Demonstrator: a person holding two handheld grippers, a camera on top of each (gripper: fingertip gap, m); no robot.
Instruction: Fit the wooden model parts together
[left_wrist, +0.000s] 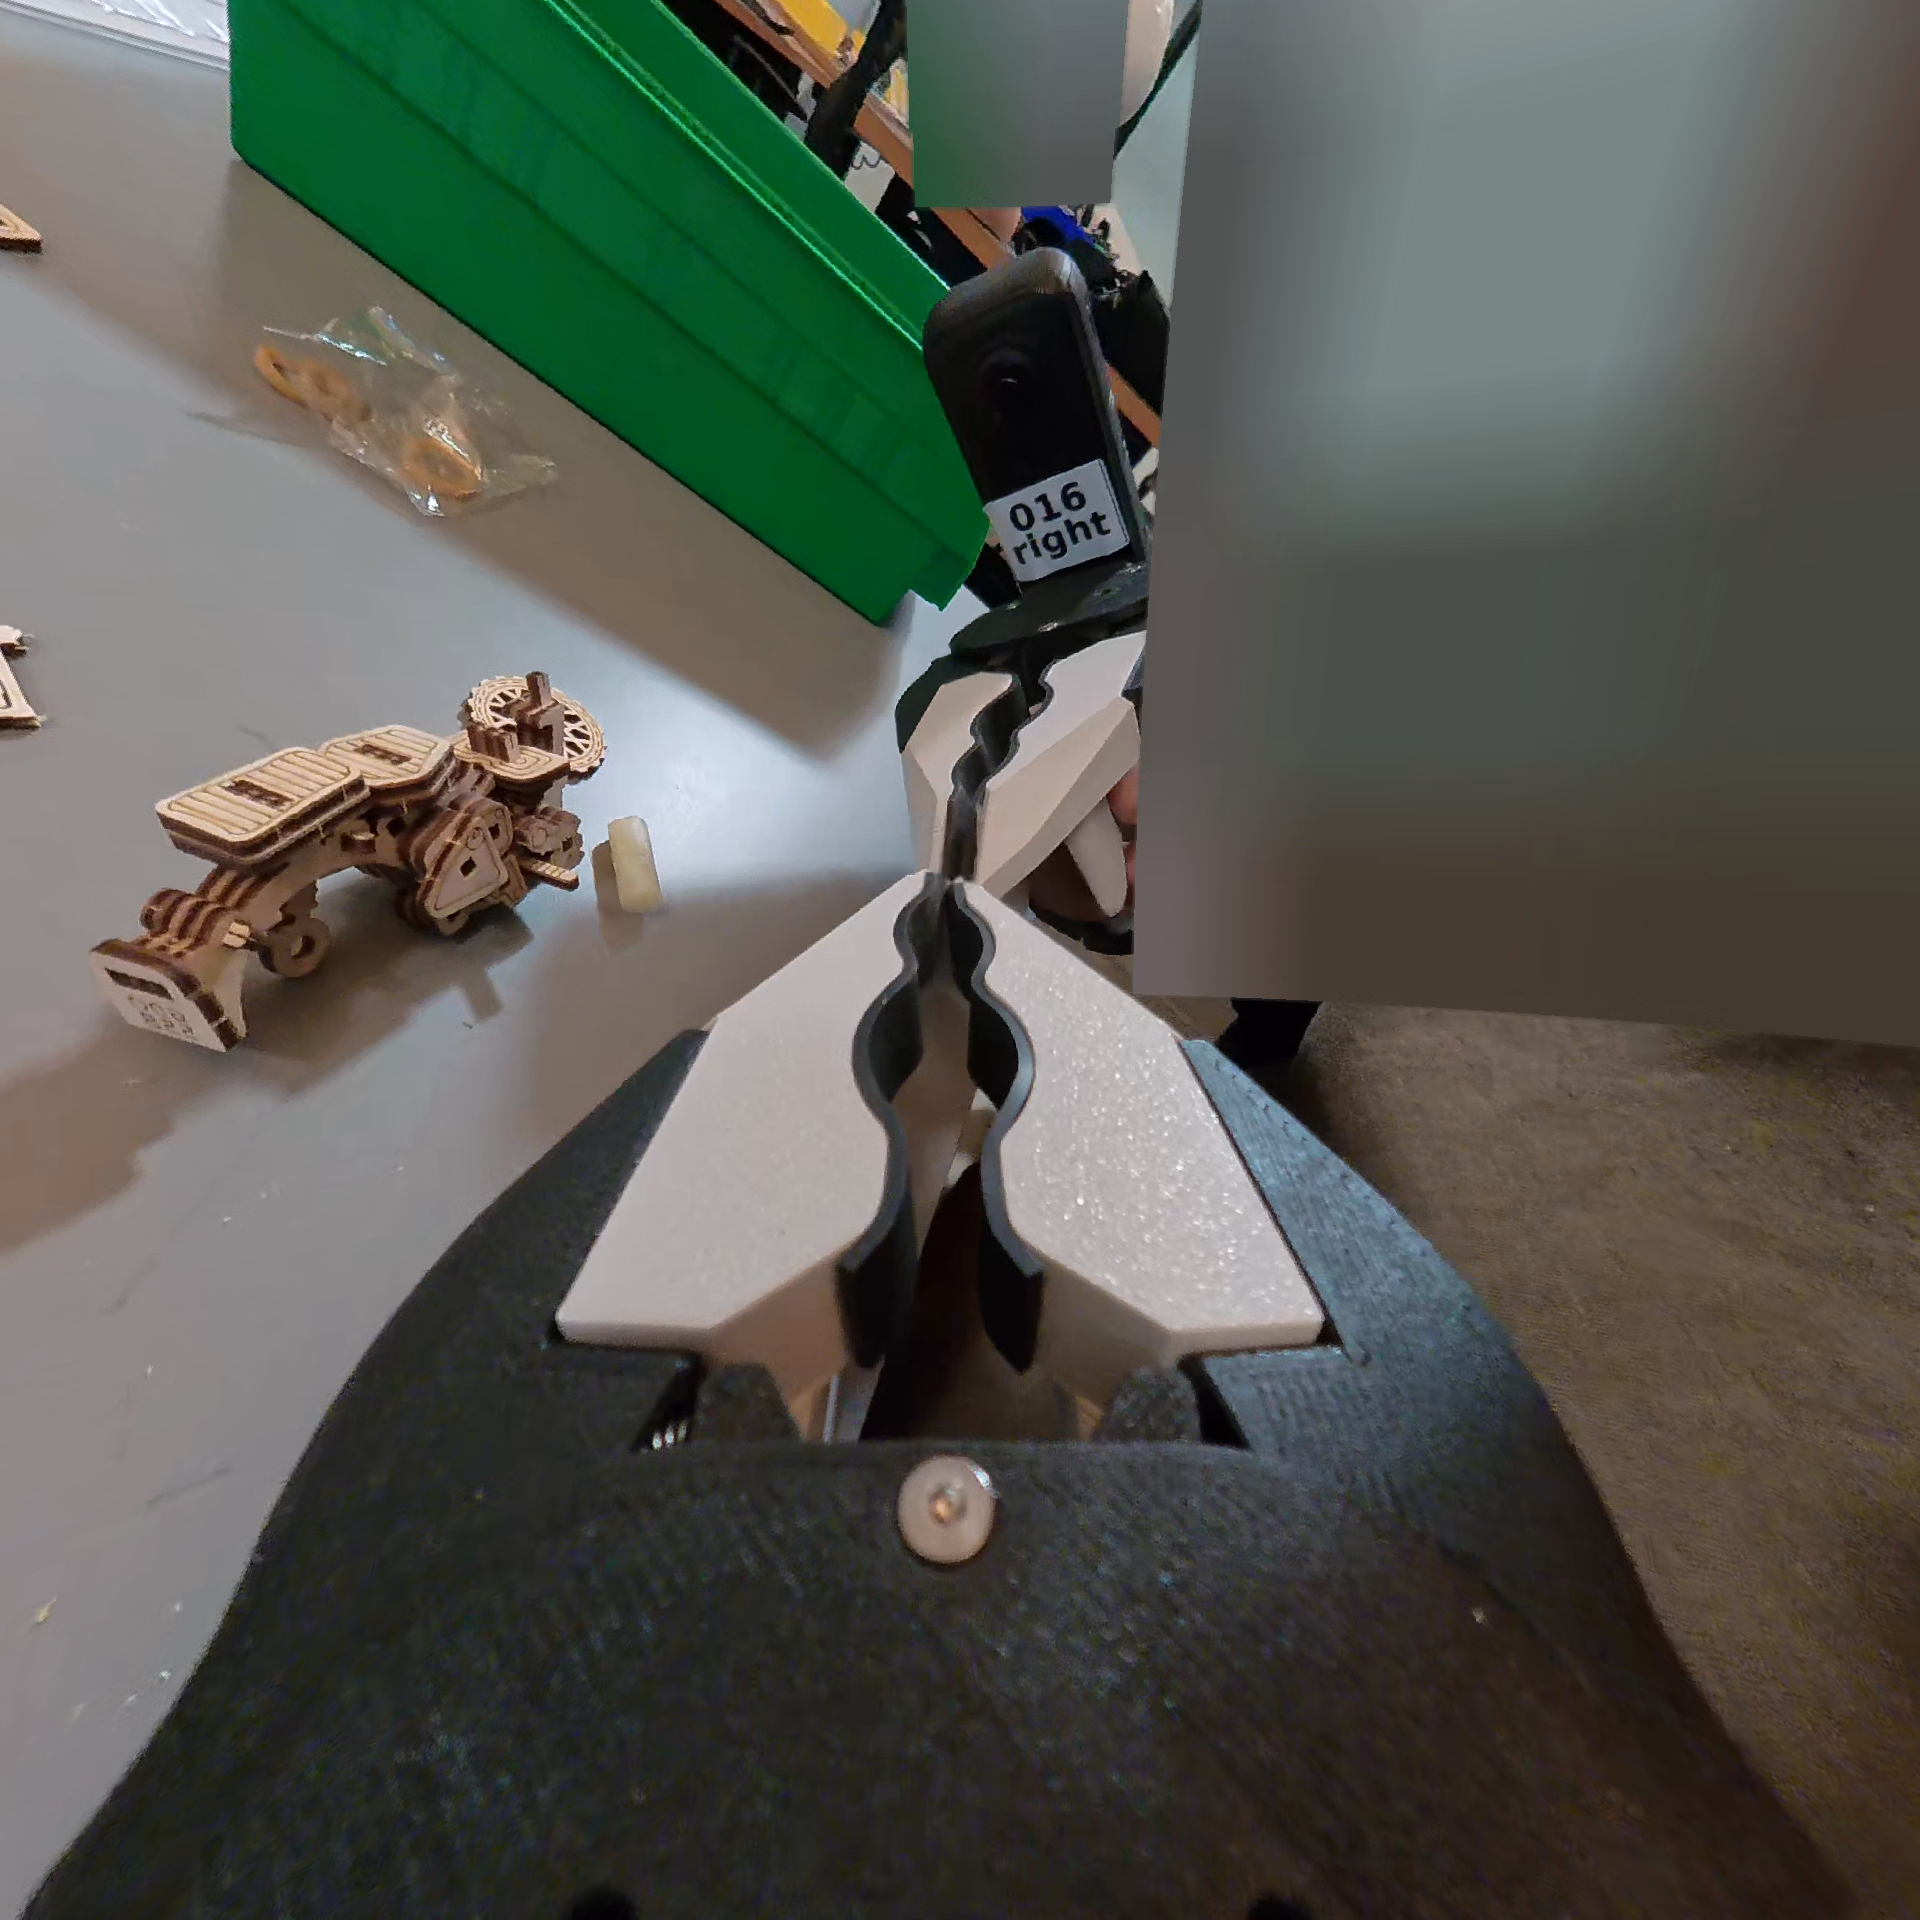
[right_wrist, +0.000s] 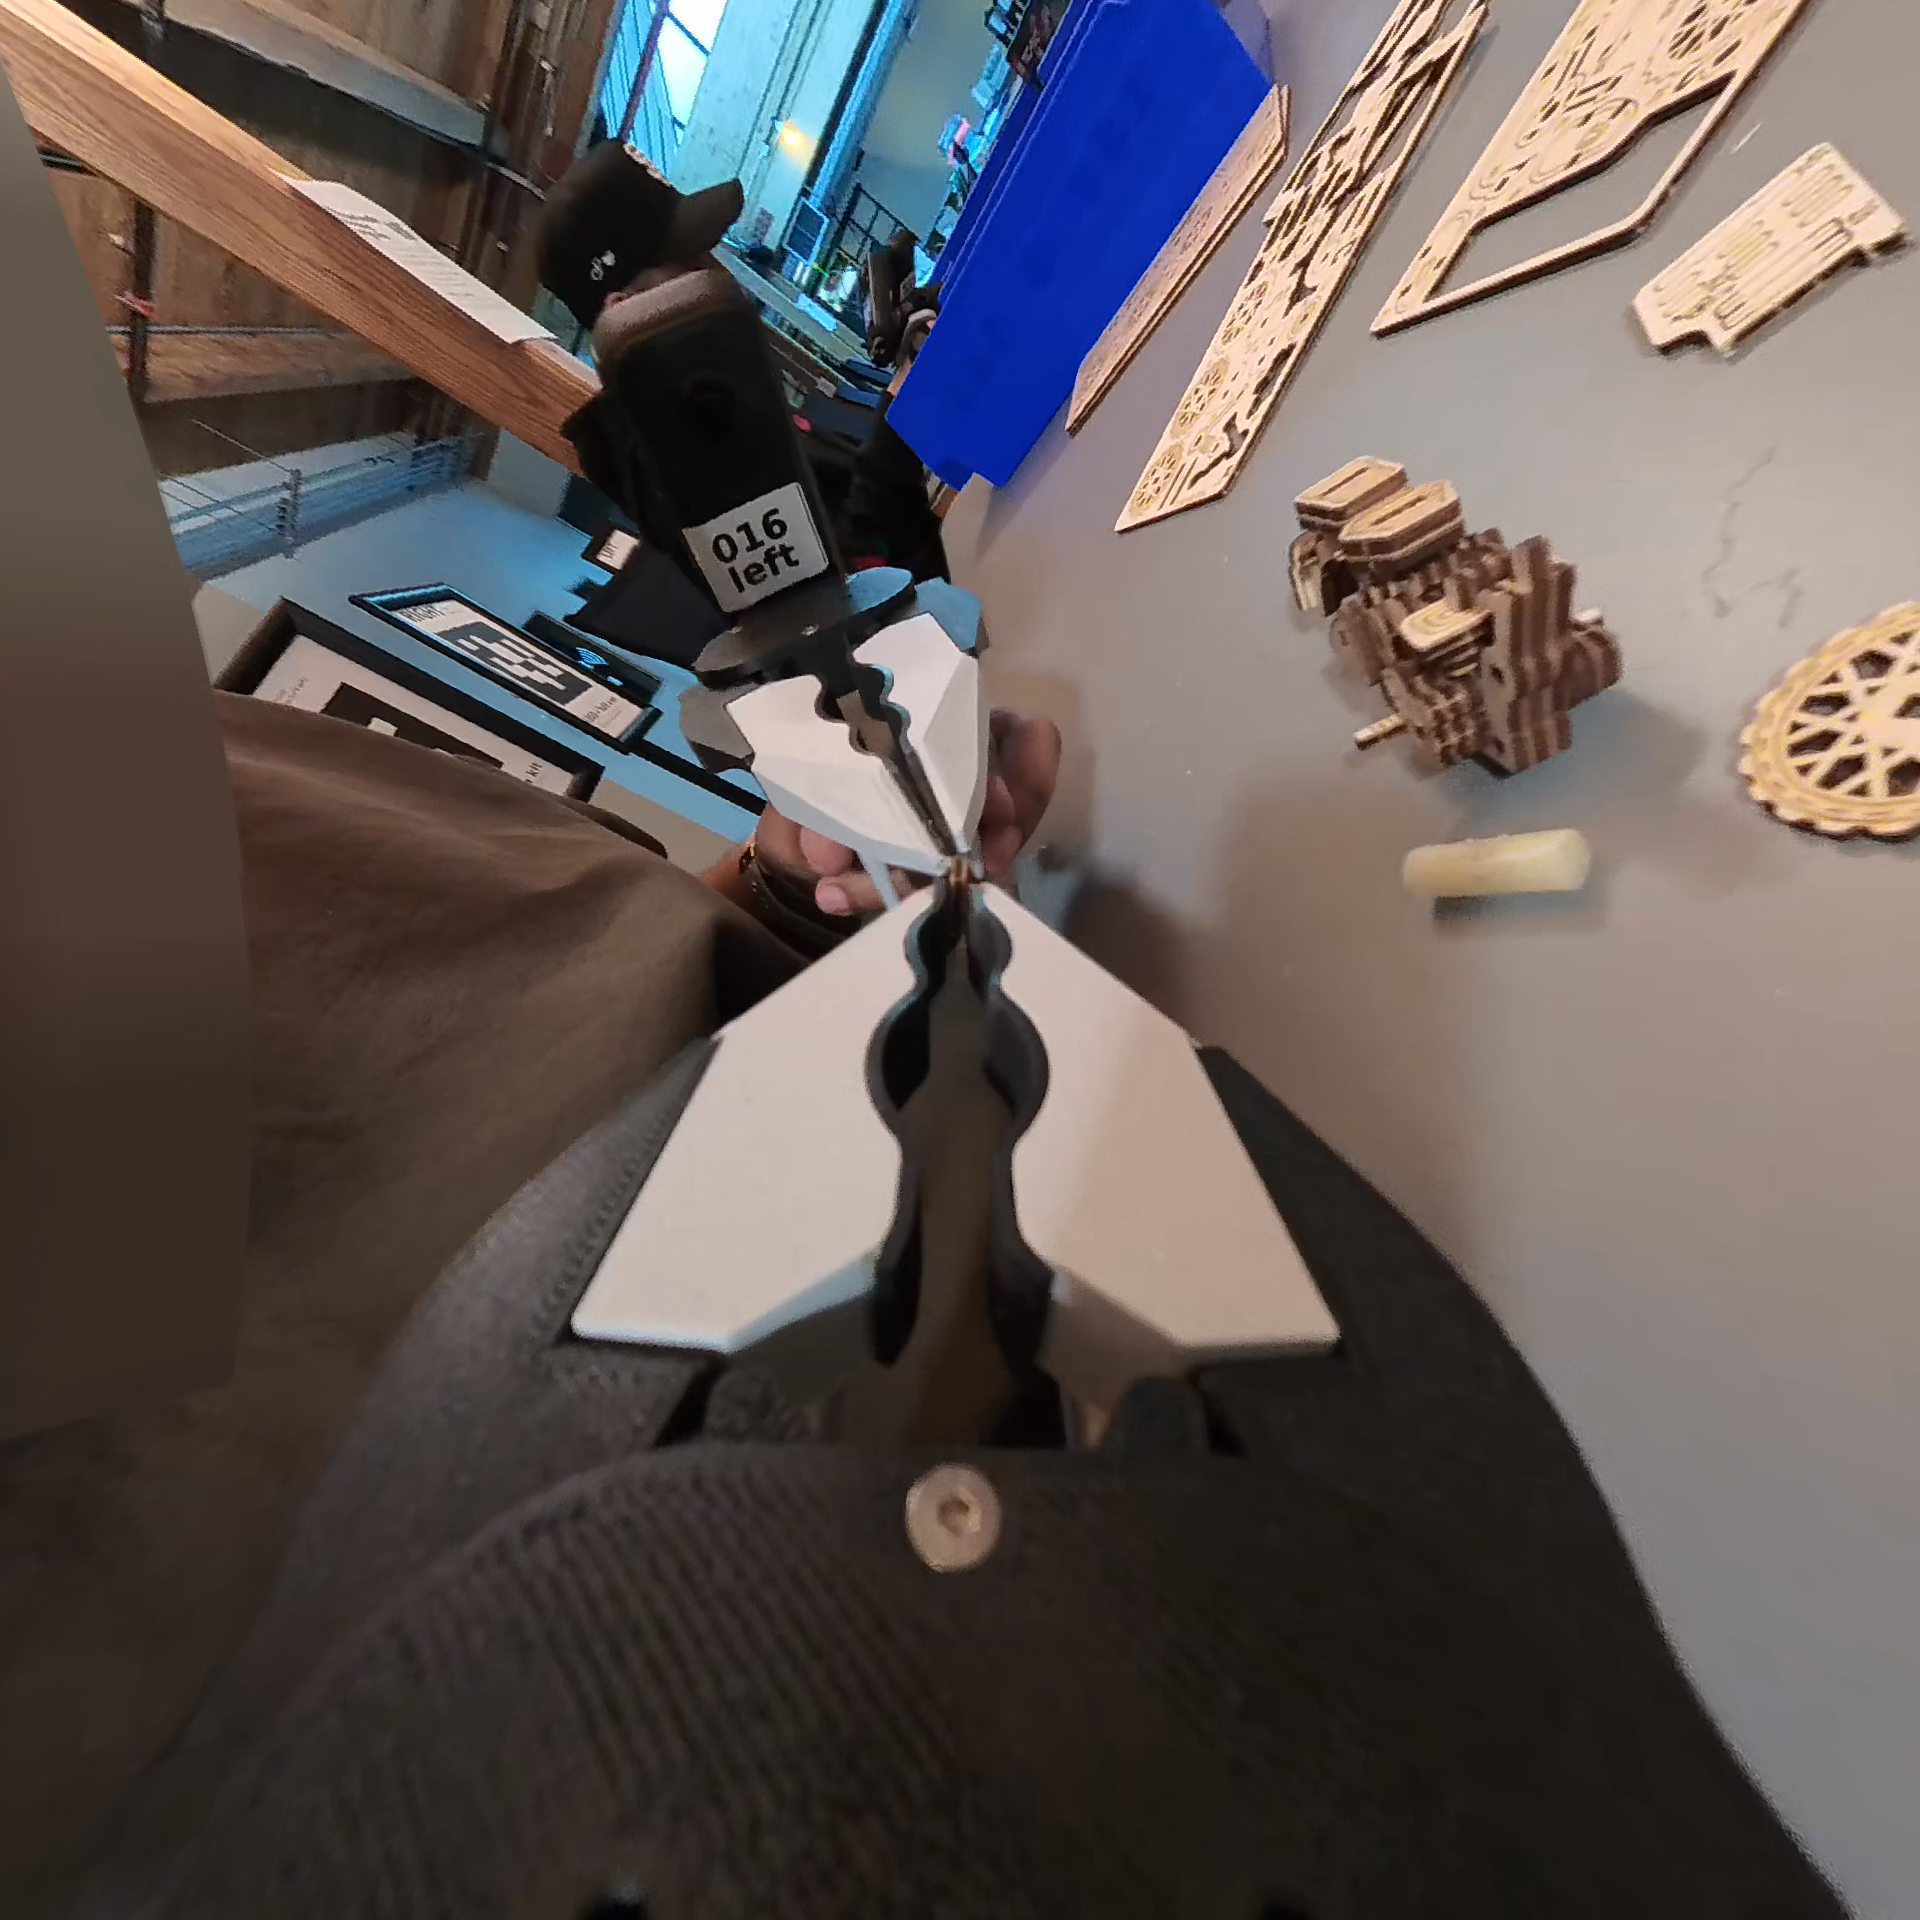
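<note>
Wooden model (left_wrist: 353, 847) well left of left hand-held gripper (left_wrist: 940, 894), apparently untouched

Even indoor light, soft shadows and sheen on the grey table (left_wrist: 208, 1299); wide-angle edges bend, right view blurs.

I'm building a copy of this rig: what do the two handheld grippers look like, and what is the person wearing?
Both match: the left gripper and right gripper have white, angular, faceted fingers lined with wavy black pads, a textured black body with one silver screw, and a black camera bearing a white label. The person's sleeve is brown.
</note>
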